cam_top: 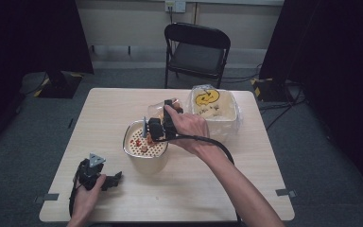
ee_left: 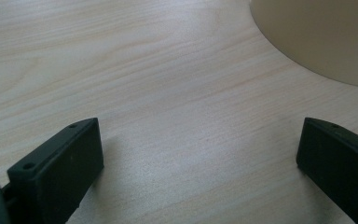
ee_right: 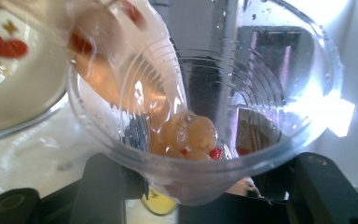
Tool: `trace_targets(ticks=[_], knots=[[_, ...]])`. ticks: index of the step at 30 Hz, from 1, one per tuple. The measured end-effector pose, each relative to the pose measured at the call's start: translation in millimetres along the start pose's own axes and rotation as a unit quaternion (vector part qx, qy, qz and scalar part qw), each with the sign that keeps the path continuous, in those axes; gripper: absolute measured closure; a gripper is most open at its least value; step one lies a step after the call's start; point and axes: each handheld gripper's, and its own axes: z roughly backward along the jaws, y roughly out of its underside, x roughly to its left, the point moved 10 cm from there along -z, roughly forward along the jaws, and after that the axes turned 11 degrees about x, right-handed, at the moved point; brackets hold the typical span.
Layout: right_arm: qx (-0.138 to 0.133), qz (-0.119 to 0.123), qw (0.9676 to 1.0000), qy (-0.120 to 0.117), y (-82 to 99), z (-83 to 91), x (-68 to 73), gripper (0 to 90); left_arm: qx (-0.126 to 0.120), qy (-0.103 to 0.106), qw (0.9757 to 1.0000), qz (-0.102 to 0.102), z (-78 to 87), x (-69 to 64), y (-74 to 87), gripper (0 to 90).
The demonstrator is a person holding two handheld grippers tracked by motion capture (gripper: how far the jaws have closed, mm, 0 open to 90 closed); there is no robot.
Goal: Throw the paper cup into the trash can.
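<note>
We hold a clear cup (cam_top: 158,109) in the right gripper (cam_top: 163,124), tipped on its side over the pot (cam_top: 145,146), and the step in hand looks like pouring its contents onto the pot's perforated tray (cam_top: 146,142). In the right gripper view the jaws stand either side of the cup (ee_right: 205,116), closed onto its ribbed wall, and pale round pieces with some red bits (ee_right: 189,135) sit inside it in a little liquid. To do this well, we would judge that the cup's mouth should stay over the tray, not the rim, and that the tilt should grow slowly so the pieces slide out together instead of splashing. The wall is thin, so a light squeeze is wiser than a hard one.

The right forearm reaches in from the lower right, wrist bent, hand (cam_top: 189,128) just above the pot. Behind it stands a plastic-wrapped tub (cam_top: 215,111) with a yellow face on it.

The left gripper (cam_top: 105,179) rests low on the table (cam_top: 217,189), well apart from the pouring, near the front-left corner. Its jaws gape wide and hold nothing; in its own view we see bare wood between them and the pot's side (ee_left: 321,37) just ahead.
</note>
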Motion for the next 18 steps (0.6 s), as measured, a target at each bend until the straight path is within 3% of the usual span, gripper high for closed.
trace_targets(ticks=[8,13,18], knots=[[0.005,0.048,0.9973,0.054,-3.2,2.7,-3.2,48.5,0.000,0.000,1.0000,-0.001,0.0,0.1,0.0,0.0],[0.010,0.075,0.9932,0.089,-3.2,3.6,-5.6,48.6,0.000,0.000,1.0000,-0.001,0.0,0.1,0.0,0.0],[0.020,0.112,0.9860,0.121,-2.7,4.4,-8.6,48.6,0.000,0.001,1.0000,-0.001,0.1,0.0,0.1,0.0]])
